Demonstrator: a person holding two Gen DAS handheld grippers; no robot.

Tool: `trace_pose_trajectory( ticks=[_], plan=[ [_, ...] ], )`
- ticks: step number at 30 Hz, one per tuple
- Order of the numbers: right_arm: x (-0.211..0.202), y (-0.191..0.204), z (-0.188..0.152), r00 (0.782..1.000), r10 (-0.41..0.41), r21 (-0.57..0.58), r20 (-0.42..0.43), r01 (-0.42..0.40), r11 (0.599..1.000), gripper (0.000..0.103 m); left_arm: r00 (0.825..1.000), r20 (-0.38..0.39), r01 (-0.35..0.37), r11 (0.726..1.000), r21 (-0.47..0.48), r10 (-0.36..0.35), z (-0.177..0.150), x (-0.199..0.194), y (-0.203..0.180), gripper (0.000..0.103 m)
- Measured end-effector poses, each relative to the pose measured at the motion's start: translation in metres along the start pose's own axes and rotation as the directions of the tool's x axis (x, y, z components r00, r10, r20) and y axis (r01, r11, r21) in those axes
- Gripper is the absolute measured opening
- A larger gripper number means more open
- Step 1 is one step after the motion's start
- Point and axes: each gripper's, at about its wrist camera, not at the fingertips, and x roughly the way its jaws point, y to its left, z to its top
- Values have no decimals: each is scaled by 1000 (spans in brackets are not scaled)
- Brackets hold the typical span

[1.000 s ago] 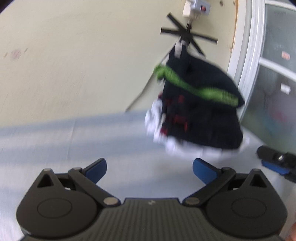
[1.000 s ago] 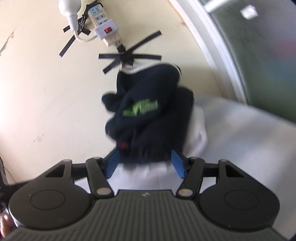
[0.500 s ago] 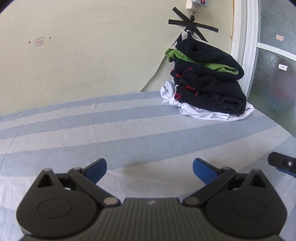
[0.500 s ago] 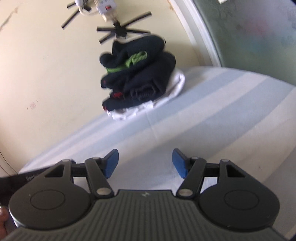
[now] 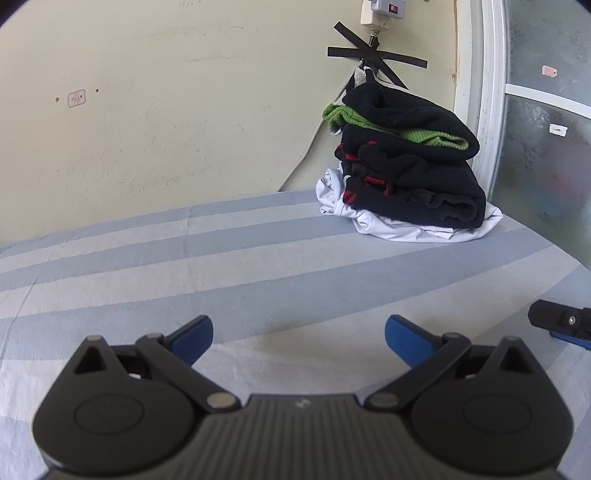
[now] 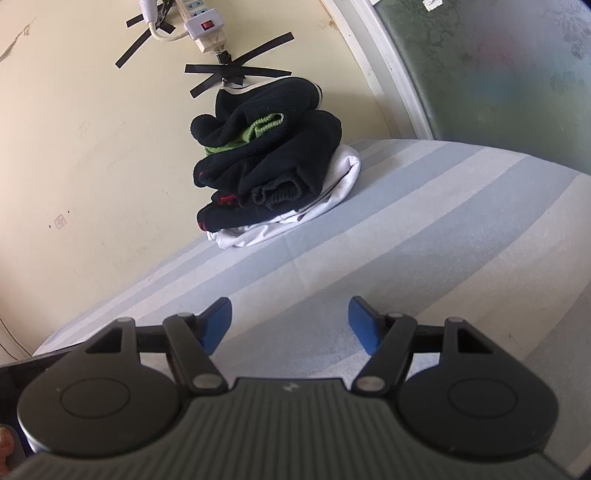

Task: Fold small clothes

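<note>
Folded pile [image 5: 406, 173] parked by wall, out of way (tidy enough); left claw [image 5: 298, 334], right claw [image 6: 290, 323] wide, empty over striped bed [image 5: 184, 266].

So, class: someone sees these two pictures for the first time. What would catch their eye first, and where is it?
The pile of folded clothes stands out first: dark garments with green and red trim stacked on a white one, at the far edge of the striped sheet against the wall. Just above it, black tape crosses hold a power strip to the wall. In the foreground, the left gripper and right gripper hang open and empty.
</note>
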Motion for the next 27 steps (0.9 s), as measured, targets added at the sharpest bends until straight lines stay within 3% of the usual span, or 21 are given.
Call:
trace_pose_trajectory(
  ticks=[27],
  plan=[
    [-5,2,-1,1000,14,-37,27,-13,999,73,1000,15,-2,1000,-7,2,-1,-3,2,103]
  ],
)
